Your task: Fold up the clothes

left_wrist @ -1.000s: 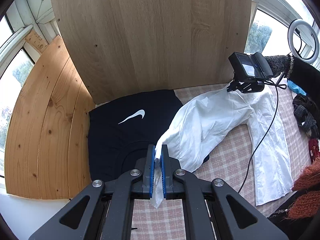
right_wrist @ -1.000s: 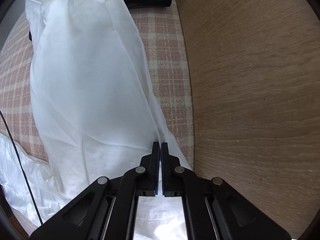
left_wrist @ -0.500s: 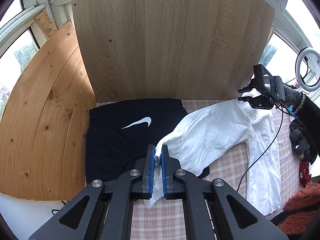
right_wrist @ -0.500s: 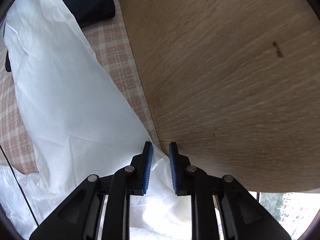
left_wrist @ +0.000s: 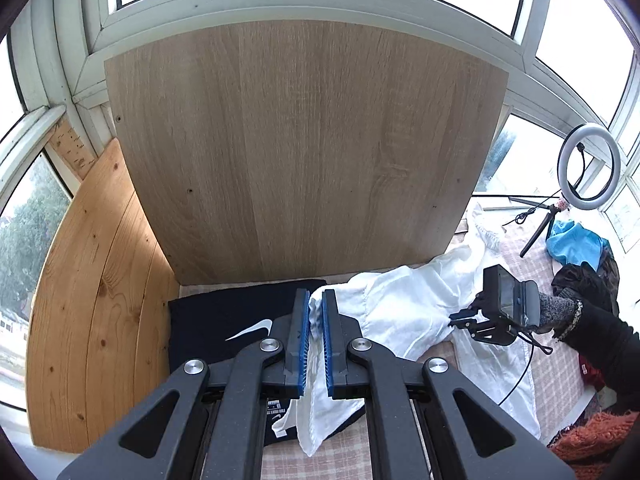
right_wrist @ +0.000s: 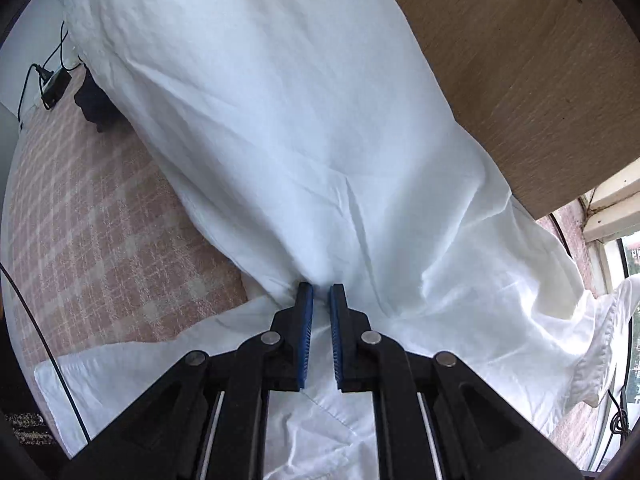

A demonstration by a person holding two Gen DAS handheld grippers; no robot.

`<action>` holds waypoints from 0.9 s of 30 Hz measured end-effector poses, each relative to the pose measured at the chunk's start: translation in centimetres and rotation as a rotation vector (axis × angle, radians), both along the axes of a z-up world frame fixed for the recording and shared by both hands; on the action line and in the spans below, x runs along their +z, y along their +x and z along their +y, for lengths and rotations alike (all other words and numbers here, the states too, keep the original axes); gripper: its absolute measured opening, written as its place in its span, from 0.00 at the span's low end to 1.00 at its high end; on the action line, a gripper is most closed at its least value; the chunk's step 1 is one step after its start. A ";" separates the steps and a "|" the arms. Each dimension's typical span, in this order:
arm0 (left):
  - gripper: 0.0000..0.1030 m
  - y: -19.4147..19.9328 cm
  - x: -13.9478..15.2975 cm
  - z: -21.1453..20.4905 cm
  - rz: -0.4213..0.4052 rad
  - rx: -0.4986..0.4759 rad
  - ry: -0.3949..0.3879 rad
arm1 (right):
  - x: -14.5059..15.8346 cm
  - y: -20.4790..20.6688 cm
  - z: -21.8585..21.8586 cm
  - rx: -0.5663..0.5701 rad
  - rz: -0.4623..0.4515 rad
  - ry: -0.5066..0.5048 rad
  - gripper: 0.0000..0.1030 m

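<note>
Two grippers worked on one white shirt (left_wrist: 404, 312), which lay spread over a pink checked cloth (right_wrist: 92, 248) on the surface, in front of an upright pale wooden board (left_wrist: 304, 152). The left gripper (left_wrist: 315, 312) had its blue pads pressed together on a fold of the shirt's fabric, and this fold hung down between and below the jaws, raised above a black T-shirt with a white swoosh mark (left_wrist: 224, 320). The black T-shirt lay flat in the left corner, between the board and a curved panel of orange pine wood (left_wrist: 92, 288). In the left wrist view the right gripper (left_wrist: 464, 320) pointed toward the shirt's middle part – a hand in a grey knitted cuff and dark sleeve (left_wrist: 560, 312) held it. From its own camera, the right gripper (right_wrist: 321, 296) was closing, with a narrow gap between the blue pads; the white fabric bunched at the tips and passed under them, but I cannot tell if the pads really pressed on it. A black cable (right_wrist: 44, 344) ran across the checked cloth at the left. Farther right stood a ring light on a small tripod (left_wrist: 588, 168), beside a blue cloth (left_wrist: 576, 244) and some dark clothes (left_wrist: 584, 280).
</note>
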State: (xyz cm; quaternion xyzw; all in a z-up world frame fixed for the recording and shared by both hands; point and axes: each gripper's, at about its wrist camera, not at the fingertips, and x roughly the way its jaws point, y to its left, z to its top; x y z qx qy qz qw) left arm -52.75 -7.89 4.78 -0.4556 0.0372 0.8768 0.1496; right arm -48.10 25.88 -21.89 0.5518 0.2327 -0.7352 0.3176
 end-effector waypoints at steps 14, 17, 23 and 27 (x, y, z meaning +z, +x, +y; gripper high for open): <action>0.05 7.5 2.3 8.2 0.057 -0.249 0.024 | -1.1 -0.3 3.7 -0.384 -0.124 -0.272 0.07; 0.05 11.5 2.7 11.6 0.066 -0.312 0.063 | 0.8 -0.1 7.8 -0.511 -0.159 -0.391 0.09; 0.05 20.2 0.2 21.0 0.007 -0.412 0.104 | 0.9 1.3 14.8 -0.681 -0.267 -0.468 0.09; 0.05 25.8 -3.6 27.9 -0.071 -0.483 0.099 | 3.4 5.9 19.9 -0.665 -0.293 -0.551 0.12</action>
